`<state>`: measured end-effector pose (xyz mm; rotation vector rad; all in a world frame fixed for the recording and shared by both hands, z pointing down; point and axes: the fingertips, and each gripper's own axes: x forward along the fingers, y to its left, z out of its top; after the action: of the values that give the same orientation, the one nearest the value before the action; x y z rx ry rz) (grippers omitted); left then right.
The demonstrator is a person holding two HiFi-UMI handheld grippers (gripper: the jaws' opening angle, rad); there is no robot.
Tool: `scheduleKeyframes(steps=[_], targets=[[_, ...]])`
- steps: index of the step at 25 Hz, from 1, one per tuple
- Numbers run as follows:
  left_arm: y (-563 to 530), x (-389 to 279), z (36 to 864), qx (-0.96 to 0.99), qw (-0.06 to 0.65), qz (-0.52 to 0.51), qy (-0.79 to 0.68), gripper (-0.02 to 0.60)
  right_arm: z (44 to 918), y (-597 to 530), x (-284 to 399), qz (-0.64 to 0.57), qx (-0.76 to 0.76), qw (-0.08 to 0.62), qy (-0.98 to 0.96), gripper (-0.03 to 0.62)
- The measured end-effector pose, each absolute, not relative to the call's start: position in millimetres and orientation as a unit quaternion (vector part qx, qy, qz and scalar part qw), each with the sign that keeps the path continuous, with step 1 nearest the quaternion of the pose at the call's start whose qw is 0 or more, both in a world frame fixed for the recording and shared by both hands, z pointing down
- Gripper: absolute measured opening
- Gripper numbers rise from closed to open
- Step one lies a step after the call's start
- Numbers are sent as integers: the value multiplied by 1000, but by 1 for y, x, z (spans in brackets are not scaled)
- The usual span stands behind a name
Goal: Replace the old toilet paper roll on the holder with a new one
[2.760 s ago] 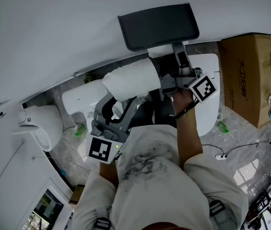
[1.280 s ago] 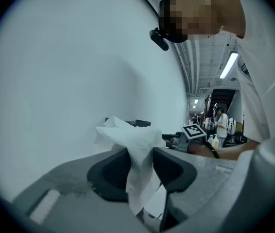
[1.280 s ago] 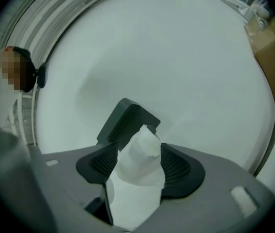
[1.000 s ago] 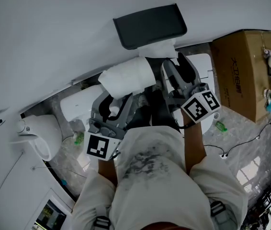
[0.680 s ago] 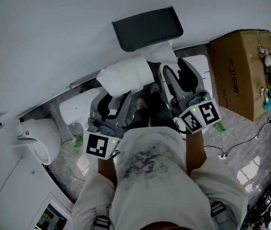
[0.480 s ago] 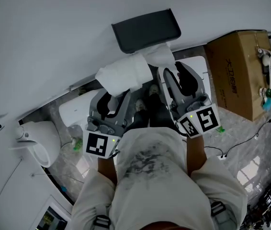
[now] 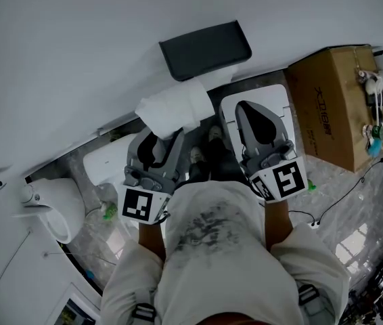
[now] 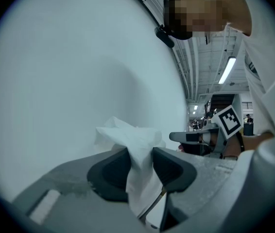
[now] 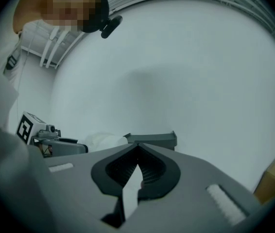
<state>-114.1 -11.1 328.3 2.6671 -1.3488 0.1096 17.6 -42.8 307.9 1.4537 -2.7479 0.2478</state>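
Starting at the left gripper (image 8: 140, 154): fingers (image 8: 109, 171) pinched onto the toilet paper roll (image 7: 173, 108), w/ crumpled white paper squeezed into the narrow gap btwn them and bunching up past the tips. Held out in front of the plain white wall (image 7: 76, 39), roll lying sideways across the fingertips in the head view. Over to the right gripper (image 9: 137, 148): fingers (image 9: 157, 171) just snapped closed, pressed tip to tip, nothing btwn them afaict. Also aimed at the wall, just right of the roll and clear of it, not touching. Straight above both in the head view, the dark grey holder (image 7: 205, 49), fixed to the wall w/ a flat top. Upper edge of the roll tucked right under the holder's lower edge, v close; can't tell if actually touching. From the right gripper view, holder poking out just past the closed tips, w/ the roll and the left gripper off to the left of it. Under the right gripper, a white panel (image 7: 281, 100). Further right, a cardboard box (image 7: 330, 107) standing on the grey stone-look floor (image 7: 354, 208). Way off on the left side, a white fixture (image 7: 53, 198) low down by the floor, well apart from everything else. Bottom of the head view: the person's light shirt (image 7: 212, 249), filling the space behind both grippers.
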Motion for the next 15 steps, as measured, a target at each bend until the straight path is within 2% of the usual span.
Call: scheduleKeyframes(steps=[6,15], targets=[[-10,-115,328,891,70,35,-447,156,309,-35,5,57,446,38,-893,2],[-8,-116,321,891,69,31,-448,156,307,-30,-1,62,443,35,-894,2]])
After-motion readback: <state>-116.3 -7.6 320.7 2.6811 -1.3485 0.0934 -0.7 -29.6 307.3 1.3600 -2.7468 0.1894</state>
